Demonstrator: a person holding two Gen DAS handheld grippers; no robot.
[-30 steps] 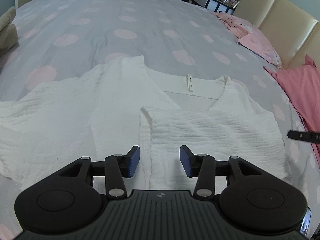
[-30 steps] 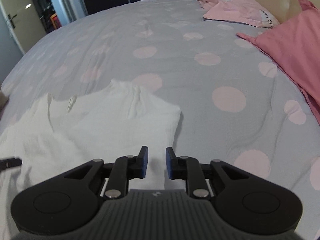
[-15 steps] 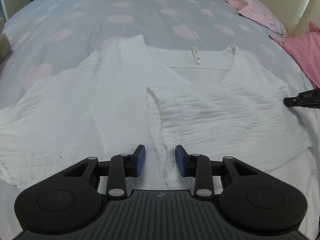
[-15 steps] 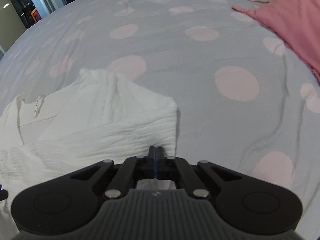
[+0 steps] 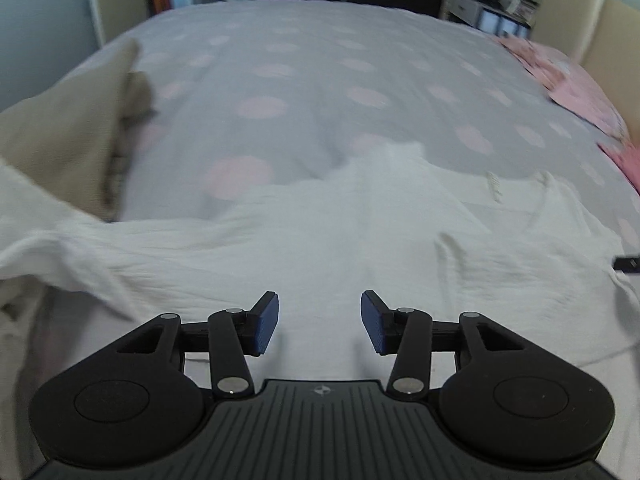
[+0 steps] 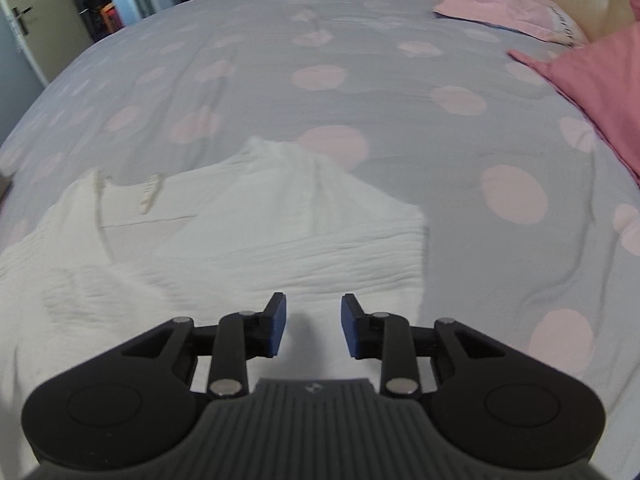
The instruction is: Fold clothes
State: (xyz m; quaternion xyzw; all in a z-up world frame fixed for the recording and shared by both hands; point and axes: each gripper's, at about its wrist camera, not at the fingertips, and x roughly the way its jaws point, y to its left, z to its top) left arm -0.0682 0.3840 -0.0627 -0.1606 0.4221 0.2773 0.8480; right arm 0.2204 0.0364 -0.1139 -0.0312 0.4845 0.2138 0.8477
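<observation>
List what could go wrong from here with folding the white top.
1. Both tongs, left and right, are open with nothing gripped, so the sleeve folded over the top may slide back open.
2. The top's left side lies bunched against a beige garment; a grab there could catch both.
3. The left view is blurred, so aiming at a hem now may miss.

A home bedroom: a wide bed (image 6: 360,52) in a grey dotted cover ahead of the claws, pink pillows (image 6: 500,12) far right by a padded headboard (image 5: 592,36), a door (image 6: 24,24) far left.
</observation>
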